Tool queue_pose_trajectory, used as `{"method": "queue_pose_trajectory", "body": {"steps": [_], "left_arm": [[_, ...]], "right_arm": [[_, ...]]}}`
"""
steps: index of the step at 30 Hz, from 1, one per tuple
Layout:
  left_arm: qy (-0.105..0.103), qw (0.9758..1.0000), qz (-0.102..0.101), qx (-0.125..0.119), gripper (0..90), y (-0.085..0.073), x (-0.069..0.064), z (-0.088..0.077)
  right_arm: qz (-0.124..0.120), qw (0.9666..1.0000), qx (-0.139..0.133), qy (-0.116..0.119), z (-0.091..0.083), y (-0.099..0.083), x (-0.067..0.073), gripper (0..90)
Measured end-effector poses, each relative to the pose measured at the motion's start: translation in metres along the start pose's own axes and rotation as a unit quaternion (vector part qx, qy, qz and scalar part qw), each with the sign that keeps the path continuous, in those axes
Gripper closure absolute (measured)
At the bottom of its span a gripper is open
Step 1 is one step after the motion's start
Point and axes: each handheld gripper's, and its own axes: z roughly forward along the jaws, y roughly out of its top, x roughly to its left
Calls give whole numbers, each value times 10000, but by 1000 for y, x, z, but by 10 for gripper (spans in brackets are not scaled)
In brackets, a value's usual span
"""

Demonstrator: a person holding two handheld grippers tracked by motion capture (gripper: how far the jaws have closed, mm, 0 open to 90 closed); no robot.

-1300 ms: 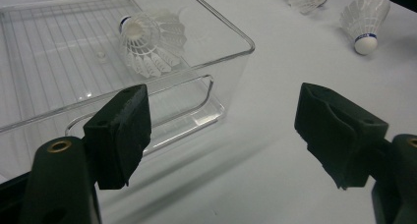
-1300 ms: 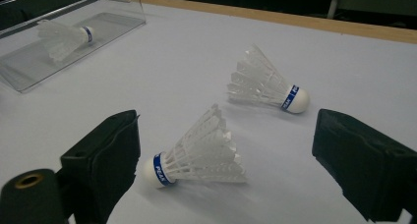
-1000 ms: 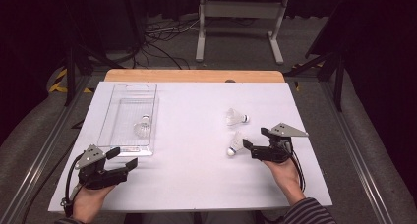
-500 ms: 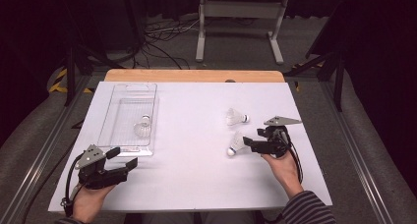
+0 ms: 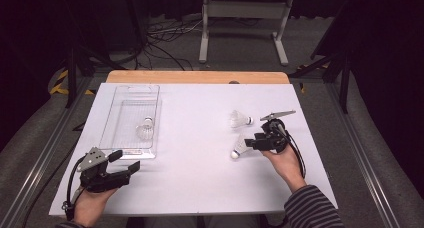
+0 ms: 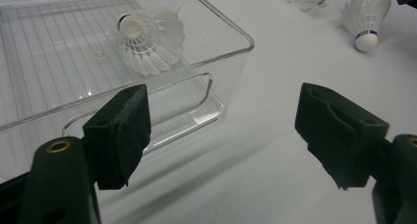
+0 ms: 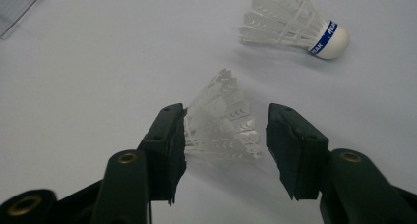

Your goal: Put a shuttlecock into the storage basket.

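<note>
High view: the right gripper (image 5: 253,143) has just been closing, a shuttlecock (image 5: 240,147) between its jaws on the white table (image 5: 200,138); the left gripper (image 5: 125,163) rests spread beside the tray (image 5: 130,117).
Right gripper view: the left pad (image 7: 172,135) touches the feathers (image 7: 221,123); the right pad stands just clear.

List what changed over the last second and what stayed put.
The right gripper moved forward around the near shuttlecock, its jaws closing; one pad touches the feathers, the other stands just clear. The left gripper, far shuttlecock and clear tray kept their places.
</note>
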Motion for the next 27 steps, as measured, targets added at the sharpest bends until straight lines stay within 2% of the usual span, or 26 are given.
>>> {"method": "queue_pose_trajectory", "body": {"steps": [17,27], "left_arm": [[2,10000,32,-2,221,0,-1,1],[22,10000,54,-27,221,0,-1,0]], "right_arm": [[-26,9993,334,135,9,9,1,640],[-62,9986,453,276,11,9,2,779]]}}
